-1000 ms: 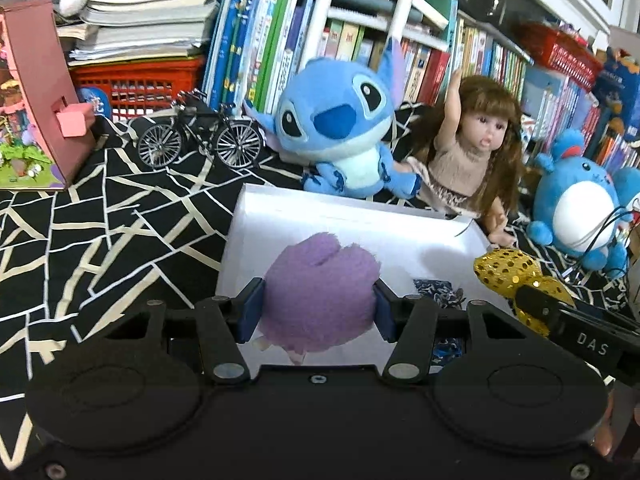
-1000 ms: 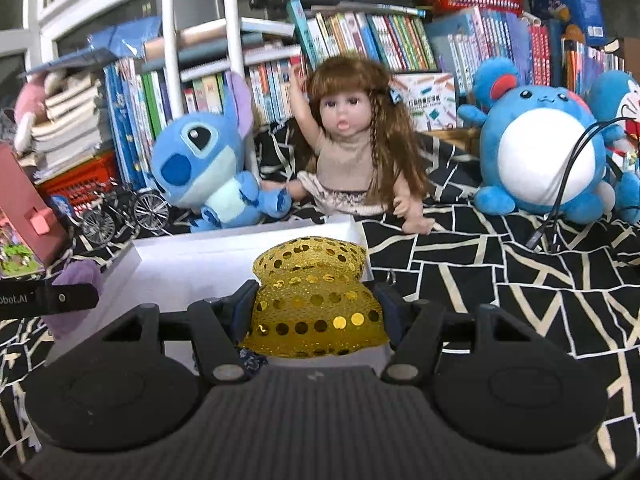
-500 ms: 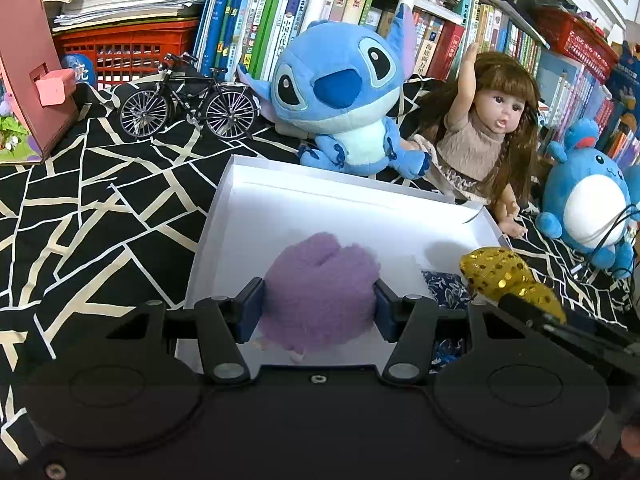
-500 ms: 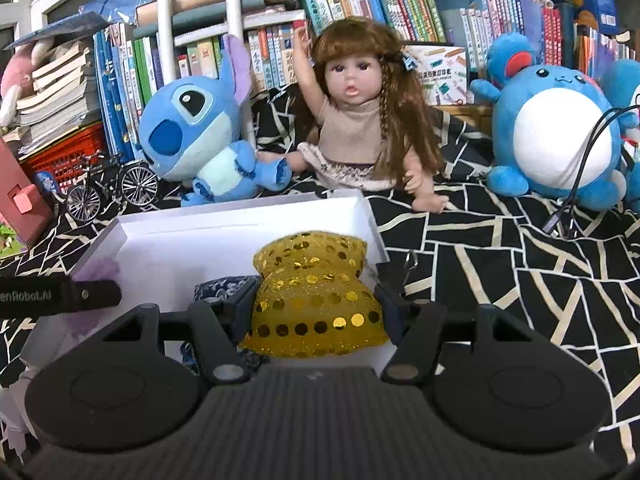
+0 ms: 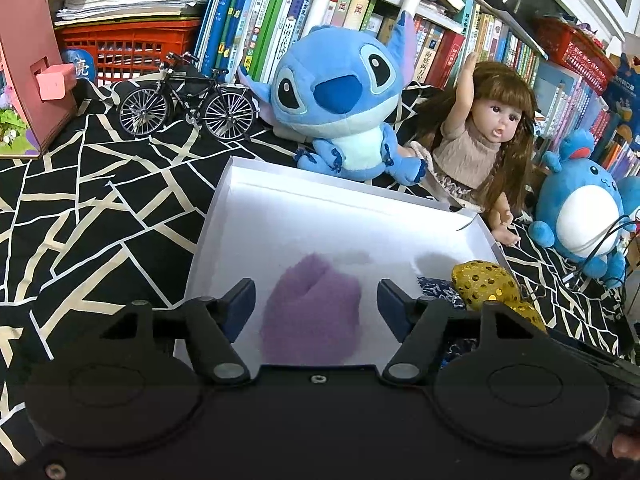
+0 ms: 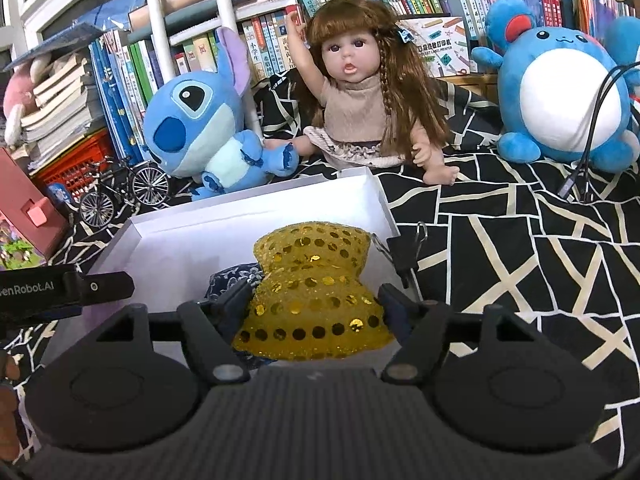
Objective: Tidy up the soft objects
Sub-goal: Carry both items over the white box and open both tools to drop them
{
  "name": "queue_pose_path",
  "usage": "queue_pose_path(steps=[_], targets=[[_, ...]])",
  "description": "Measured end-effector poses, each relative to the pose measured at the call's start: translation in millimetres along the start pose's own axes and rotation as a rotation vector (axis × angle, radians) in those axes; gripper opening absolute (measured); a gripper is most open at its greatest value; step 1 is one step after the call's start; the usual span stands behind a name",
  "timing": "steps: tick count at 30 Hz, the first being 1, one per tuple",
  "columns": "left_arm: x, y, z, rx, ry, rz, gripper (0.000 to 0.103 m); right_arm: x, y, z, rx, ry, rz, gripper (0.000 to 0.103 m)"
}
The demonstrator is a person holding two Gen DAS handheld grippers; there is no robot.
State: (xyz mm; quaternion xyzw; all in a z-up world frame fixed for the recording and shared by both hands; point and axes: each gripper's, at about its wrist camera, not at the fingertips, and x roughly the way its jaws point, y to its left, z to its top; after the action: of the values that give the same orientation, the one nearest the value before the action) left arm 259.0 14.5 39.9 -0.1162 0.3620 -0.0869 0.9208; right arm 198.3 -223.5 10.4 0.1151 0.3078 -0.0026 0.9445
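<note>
Left gripper [image 5: 316, 306]: your jaws stand wide apart, gripping nothing; clear white shows between each finger and the plush.
Purple plush [image 5: 314, 312]: it lies between your left fingers but touches neither, blurred, at the near side of the white box [image 5: 320, 196]; I cannot tell whether it is resting on the floor of the box.
Right gripper [image 6: 316, 304]: your jaws are clamped on the gold sequin pouch [image 6: 316, 288], which is pinched at its waist.
Pouch axis: it runs away from you, near to far, over the box's near right corner.
Blue patterned cloth [image 6: 234, 280]: it lies in the box, just left of the pouch.
Deciding relation: the box floor lies directly below your right hand, so that hand is placed to let go next.
</note>
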Motion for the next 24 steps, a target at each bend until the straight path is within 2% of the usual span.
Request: queue_pose_path(steps=[7,24], targets=[[-13,-6,-1,0.031,-0.036,0.006,0.080,-10,-2,1,0.008,-0.023,0.023,0.084],[-62,-12,-19,0.098,-0.110,-0.018,0.091,-38,-9,-5,0.013,-0.067,0.077,0.087]])
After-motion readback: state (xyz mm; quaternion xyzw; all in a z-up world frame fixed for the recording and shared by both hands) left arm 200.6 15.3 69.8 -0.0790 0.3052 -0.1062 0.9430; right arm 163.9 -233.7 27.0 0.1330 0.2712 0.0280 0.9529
